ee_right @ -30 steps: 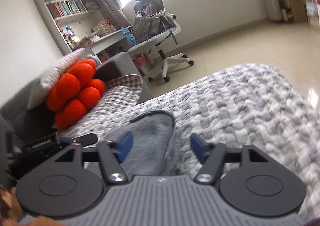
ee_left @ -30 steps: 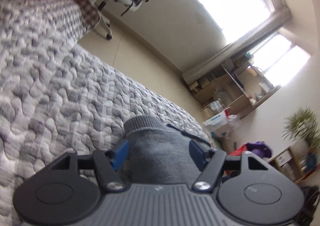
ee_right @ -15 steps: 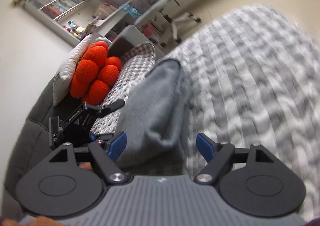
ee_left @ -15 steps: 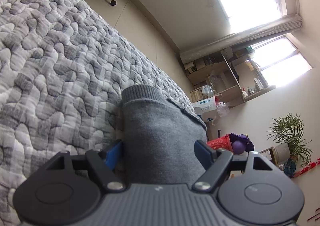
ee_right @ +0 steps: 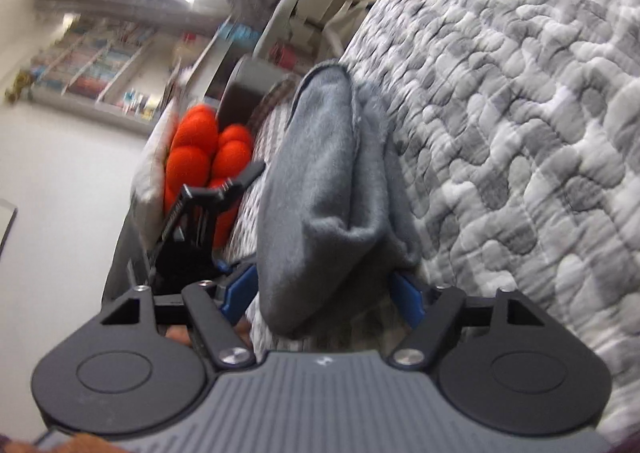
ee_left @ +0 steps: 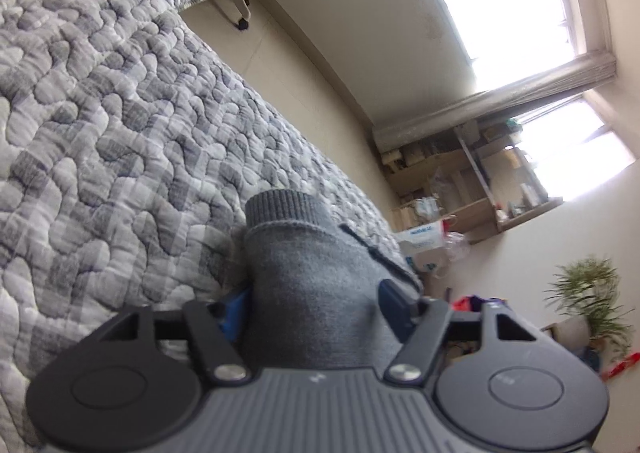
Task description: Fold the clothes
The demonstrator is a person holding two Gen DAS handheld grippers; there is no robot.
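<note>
On the quilt (ee_left: 100,141), the grey garment (ee_left: 312,293) lay bunched between both wide-open grippers, left (ee_left: 314,307) and right (ee_right: 320,293), neither clamping it, so you seemed mid-fold, and next needed to close on an edge.

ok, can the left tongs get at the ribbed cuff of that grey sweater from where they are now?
Probably yes. The ribbed cuff lies straight ahead of the left tongs on the quilted bedspread, with nothing lying across it. However, grey sweater fabric fills the gap between the jaws, so they would need to let go first.
</note>
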